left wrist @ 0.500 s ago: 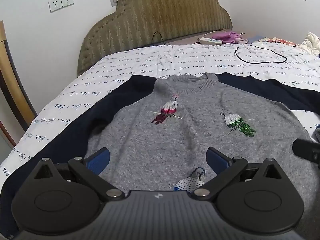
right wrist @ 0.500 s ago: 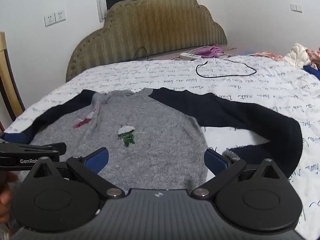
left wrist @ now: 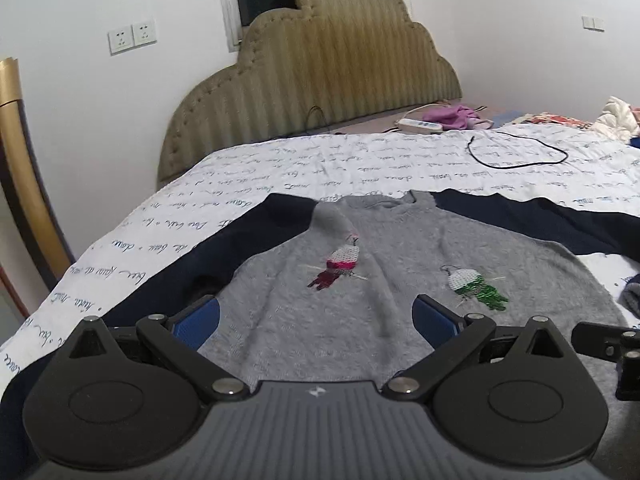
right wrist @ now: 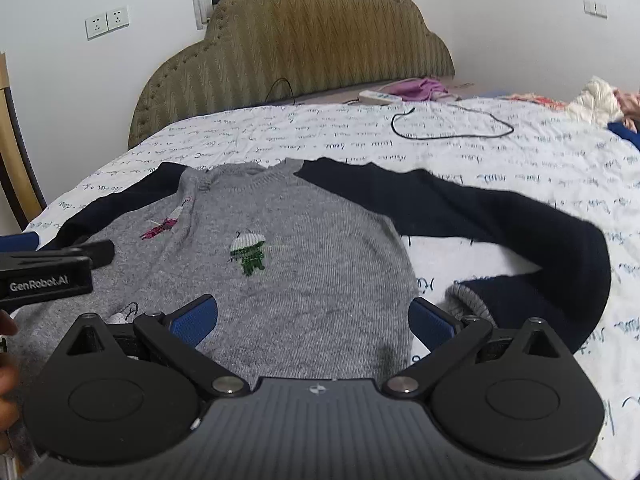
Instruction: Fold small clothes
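A small grey knit sweater (left wrist: 304,312) with navy sleeves and embroidered birds lies face up on the bed; it also shows in the right wrist view (right wrist: 304,264). Its right sleeve (right wrist: 520,224) bends back toward the hem. My left gripper (left wrist: 316,316) is open and empty, low over the sweater's lower left part. My right gripper (right wrist: 312,316) is open and empty over the lower right hem. The left gripper's body shows at the left edge of the right wrist view (right wrist: 44,276).
The bed has a white sheet (left wrist: 360,168) with blue script and a padded headboard (left wrist: 320,72). A black cable (right wrist: 452,124), a white power strip (left wrist: 420,125) and loose clothes (right wrist: 600,100) lie at the far side. A wooden chair (left wrist: 20,184) stands left.
Both grippers have dropped lower and tilted up, so the sweater looks flatter and the headboard larger. Both stay open and the sweater has not moved.
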A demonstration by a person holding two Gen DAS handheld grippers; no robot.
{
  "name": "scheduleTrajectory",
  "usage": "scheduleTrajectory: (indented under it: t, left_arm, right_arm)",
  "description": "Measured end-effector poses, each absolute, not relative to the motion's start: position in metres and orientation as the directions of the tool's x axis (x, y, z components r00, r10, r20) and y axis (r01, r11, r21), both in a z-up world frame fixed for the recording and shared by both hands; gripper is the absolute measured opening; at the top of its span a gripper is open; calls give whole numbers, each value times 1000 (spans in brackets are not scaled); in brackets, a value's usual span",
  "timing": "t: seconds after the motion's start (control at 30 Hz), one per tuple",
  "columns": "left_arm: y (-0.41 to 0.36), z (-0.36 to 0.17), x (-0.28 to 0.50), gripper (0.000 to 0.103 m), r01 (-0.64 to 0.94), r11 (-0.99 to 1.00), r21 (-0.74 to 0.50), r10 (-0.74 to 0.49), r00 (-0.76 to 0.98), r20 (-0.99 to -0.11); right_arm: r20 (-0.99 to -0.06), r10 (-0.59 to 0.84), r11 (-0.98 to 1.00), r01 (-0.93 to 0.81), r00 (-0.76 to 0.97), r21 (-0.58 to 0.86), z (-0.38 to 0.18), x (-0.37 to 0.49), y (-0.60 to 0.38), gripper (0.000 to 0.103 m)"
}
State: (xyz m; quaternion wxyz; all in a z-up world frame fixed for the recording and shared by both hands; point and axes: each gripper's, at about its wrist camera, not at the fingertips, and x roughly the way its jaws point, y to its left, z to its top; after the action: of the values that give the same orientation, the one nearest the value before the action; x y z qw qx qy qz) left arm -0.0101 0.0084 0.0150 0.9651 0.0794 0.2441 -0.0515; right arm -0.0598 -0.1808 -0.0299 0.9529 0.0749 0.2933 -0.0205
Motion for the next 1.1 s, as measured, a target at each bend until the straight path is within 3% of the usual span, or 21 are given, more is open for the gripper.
scheduleTrajectory:
  t: [0.13,0.37,0.93,1.1]
  left_arm:
    - [10,14,0,103,170,982,85,-90,812,-577]
    - [11,7,4,103,179,982,58,-97,748,-657]
    - [7,3,6,103,134,981,139,-15,773,-635]
    - [9,4,7,103,140,985,96,-48,772,-634]
  right_arm:
    - [-567,39,988,51,823,143,-31,-59,-177,103]
    - [-556,20,988,67,831,136,-30,-60,-175,102]
    - [-583,1,987,95,812,133,-33,-56,-178,103]
    - [-587,3,987,91,810,130,-34,-56,-178,103]
